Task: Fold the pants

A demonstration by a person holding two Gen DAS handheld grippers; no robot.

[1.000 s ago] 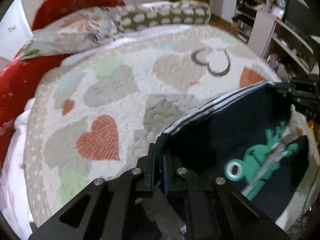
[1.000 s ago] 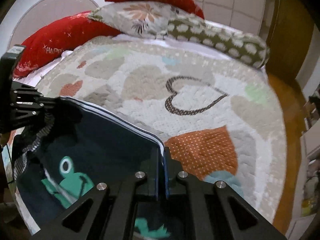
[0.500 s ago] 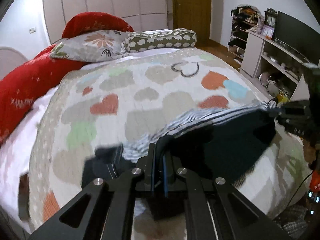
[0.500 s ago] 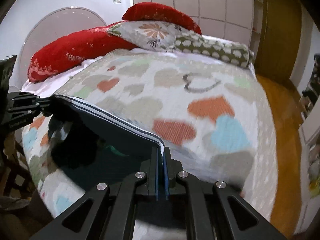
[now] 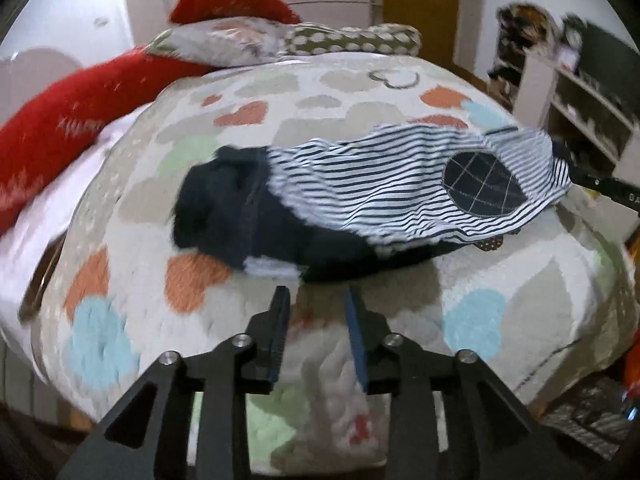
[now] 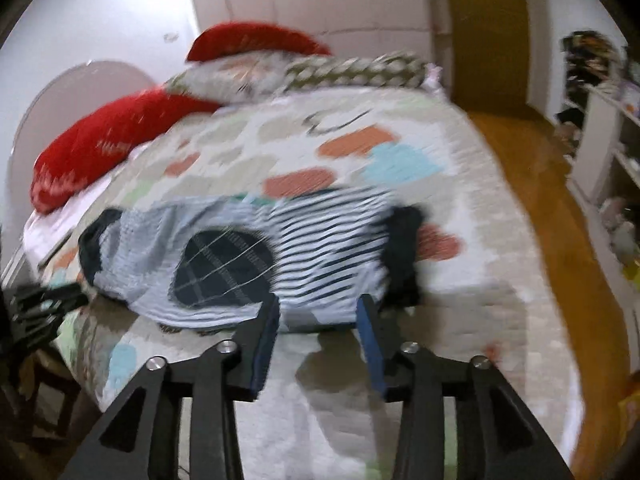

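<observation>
Pants lie mid-frame on the bed, striped side up. Left gripper and right gripper have just been opening, fingers apart, nothing between them.

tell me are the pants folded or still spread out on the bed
Folded, loosely. The pants lie doubled over on the quilt, the striped inside with its dark patch turned up over the navy layer. Edges look uneven.
</observation>
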